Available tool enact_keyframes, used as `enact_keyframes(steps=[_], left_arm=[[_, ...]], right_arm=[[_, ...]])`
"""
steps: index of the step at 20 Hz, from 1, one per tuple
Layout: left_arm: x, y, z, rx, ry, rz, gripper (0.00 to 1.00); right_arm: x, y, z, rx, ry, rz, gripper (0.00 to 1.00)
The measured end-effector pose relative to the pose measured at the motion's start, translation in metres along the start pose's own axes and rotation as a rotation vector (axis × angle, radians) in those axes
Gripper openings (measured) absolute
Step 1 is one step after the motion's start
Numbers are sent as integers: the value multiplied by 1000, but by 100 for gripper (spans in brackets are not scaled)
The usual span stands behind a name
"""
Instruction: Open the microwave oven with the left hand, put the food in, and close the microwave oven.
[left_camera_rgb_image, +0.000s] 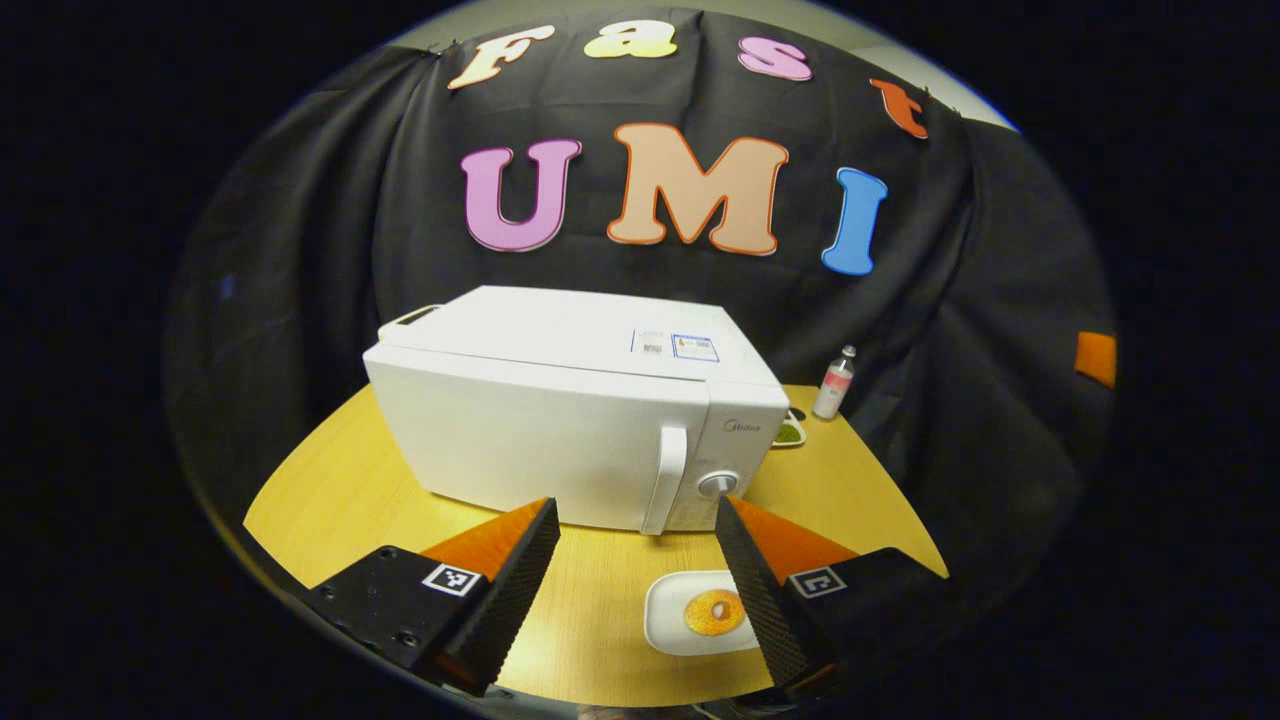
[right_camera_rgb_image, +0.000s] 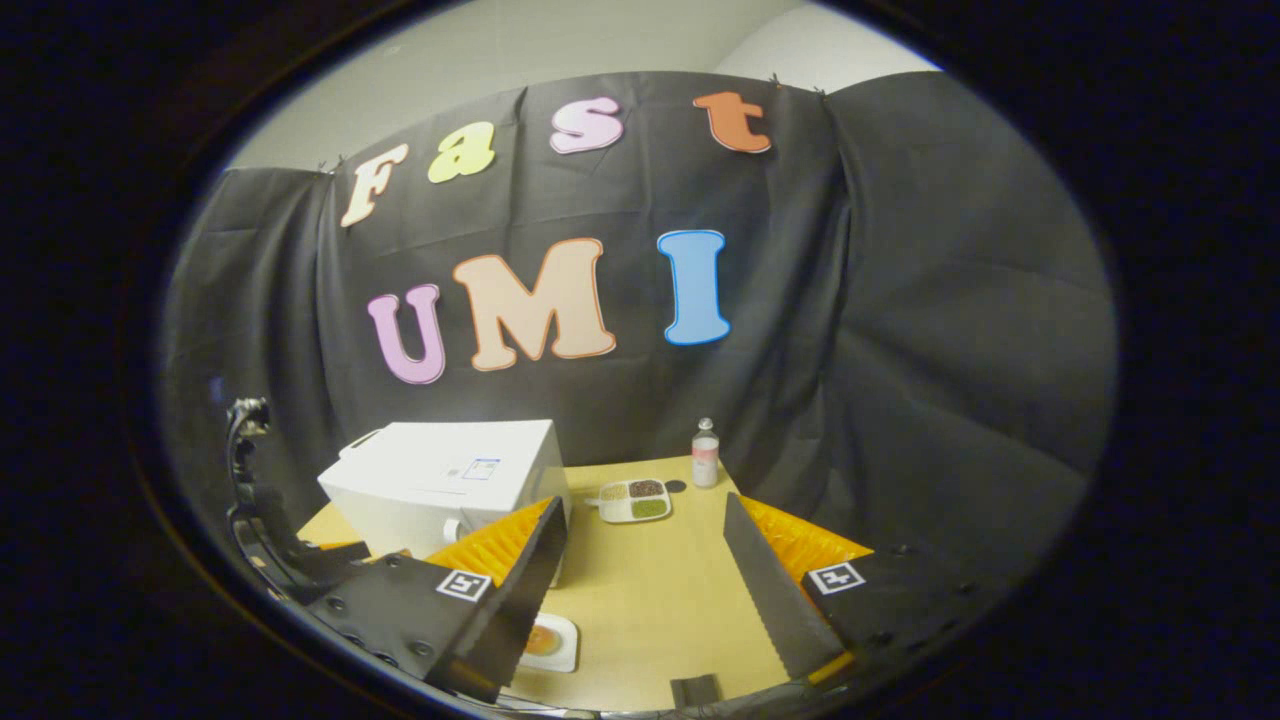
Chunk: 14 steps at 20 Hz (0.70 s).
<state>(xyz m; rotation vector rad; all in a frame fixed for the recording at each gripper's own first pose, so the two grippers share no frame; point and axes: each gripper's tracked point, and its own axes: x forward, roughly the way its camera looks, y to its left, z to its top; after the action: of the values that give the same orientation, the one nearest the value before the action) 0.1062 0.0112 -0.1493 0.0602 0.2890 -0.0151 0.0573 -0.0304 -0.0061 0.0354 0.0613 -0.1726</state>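
I hold left gripper (left_camera_rgb_image: 638, 520) jaws spread, empty | microwave (left_camera_rgb_image: 560, 420) door shut | upright handle (left_camera_rgb_image: 667, 478) dead ahead, just beyond my fingertips | right gripper (right_camera_rgb_image: 645, 520) spread too.

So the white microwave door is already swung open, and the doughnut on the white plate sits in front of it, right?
Not quite: the white microwave door is shut, its handle flush against the front, as the left gripper view shows. The doughnut on the white plate does sit in front of it.
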Motion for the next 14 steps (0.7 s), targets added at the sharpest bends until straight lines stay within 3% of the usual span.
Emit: enact_keyframes(steps=[1,2,5,6,7,10,11,14], left_arm=[[11,-1,-6,-6,28,-15,96],[23,-2,-14,-10,56,-26,96],[48,-2,-31,3,111,-48,96],[55,-2,-36,9,124,-54,96],[62,-3,-40,13,137,-58,96],[83,-2,-50,3,175,-65,96],[91,-2,-53,-6,189,-63,96],[111,-5,-61,-12,209,-64,91]], right_arm=[[2,2,2,6,-3,-19,99],[4,5,3,14,-4,-35,91],[11,9,1,27,6,-85,92],[13,10,-2,28,14,-103,99],[13,11,-4,30,24,-121,92],[16,19,-8,46,47,-143,92],[19,22,-9,48,49,-150,99],[21,26,-14,49,62,-168,99]])
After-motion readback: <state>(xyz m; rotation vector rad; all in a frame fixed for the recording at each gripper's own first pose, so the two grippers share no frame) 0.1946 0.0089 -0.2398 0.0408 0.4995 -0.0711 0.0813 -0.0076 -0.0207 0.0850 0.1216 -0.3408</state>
